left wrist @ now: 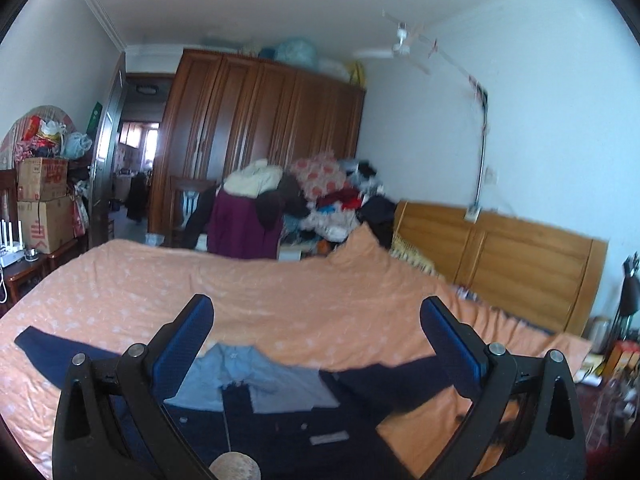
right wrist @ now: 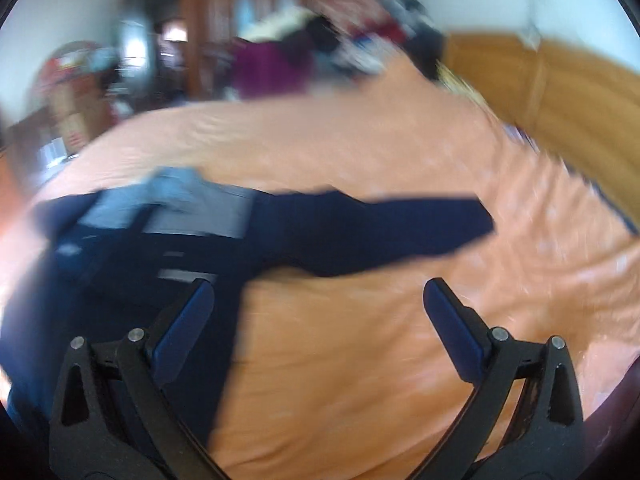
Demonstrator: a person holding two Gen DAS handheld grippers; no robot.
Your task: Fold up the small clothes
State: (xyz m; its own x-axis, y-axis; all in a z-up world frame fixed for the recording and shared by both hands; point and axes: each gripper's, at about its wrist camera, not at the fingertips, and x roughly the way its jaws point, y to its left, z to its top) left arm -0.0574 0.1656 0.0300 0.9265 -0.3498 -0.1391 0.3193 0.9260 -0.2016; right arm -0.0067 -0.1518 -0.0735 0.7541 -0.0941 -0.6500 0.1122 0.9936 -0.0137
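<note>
Centrally, a navy jacket [left wrist: 304, 432] lay spread on the orange bedspread [left wrist: 280, 300], its pale blue lining [left wrist: 256, 380] showing at the collar and one sleeve [right wrist: 400, 228] stretched out flat to the headboard [left wrist: 520, 260] side of the body. The left gripper [left wrist: 316, 320] hovered over the jacket's collar end with its jaws spread wide and nothing between them. The right gripper [right wrist: 318, 304] was likewise wide open and empty, one finger [right wrist: 188, 320] over the jacket's side edge and the other over bare bedspread on the sleeve side; this view was smeared by motion blur, so whether a finger touched the cloth could not be told. No fold appeared to have been made. Risk, as judged: a pinch taken in haste could catch only the outer layer, or gather bedspread along with the jacket, dragging the garment askew. A small hanging disc [left wrist: 234, 466], its cord running up over the jacket front, could snag during a lift.
</note>
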